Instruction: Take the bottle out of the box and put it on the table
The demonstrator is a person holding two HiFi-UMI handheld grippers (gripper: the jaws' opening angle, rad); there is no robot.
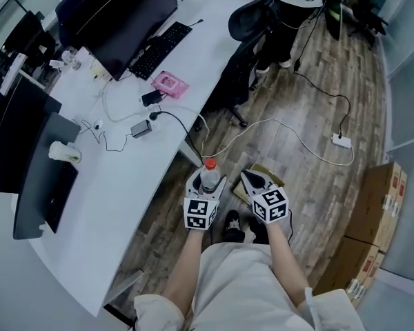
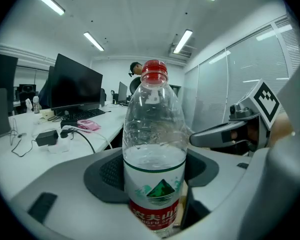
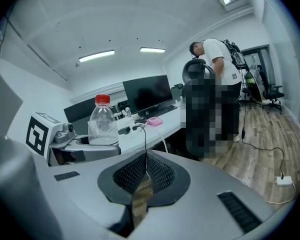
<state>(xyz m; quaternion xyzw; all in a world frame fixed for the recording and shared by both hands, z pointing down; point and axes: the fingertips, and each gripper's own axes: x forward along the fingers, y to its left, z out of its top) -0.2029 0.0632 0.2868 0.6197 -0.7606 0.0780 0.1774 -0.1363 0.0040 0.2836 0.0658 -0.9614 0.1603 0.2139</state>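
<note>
Left gripper (image 1: 205, 183) has its jaws spread wide and clamped on the lower half of the bottle (image 2: 154, 134), pads on either side of the label. The bottle's long axis is upright, red cap on top, part full of water. It looks to be out of the cardboard box (image 1: 276, 178), which peeks out from under the grippers, so I'd say what's left is just the carry and the set-down. Right gripper (image 1: 251, 178) sits just beside it at 3 o'clock, jaws pinched together with nothing in them, so the left hand is the one doing this. In the head view the white table (image 1: 127, 185) lies at about 9 to 10 o'clock from the bottle, and its curved edge is the nearest thing on that side. There's a decent bare patch there, so lots of room to land. Further up, around 11 o'clock, it gets messy with a charger (image 1: 141, 129), loose cables (image 1: 110, 109) and a pink thing (image 1: 170, 83), so I'd stay low on the table. Nothing but wood floor (image 1: 310, 116) lies in between.
</note>
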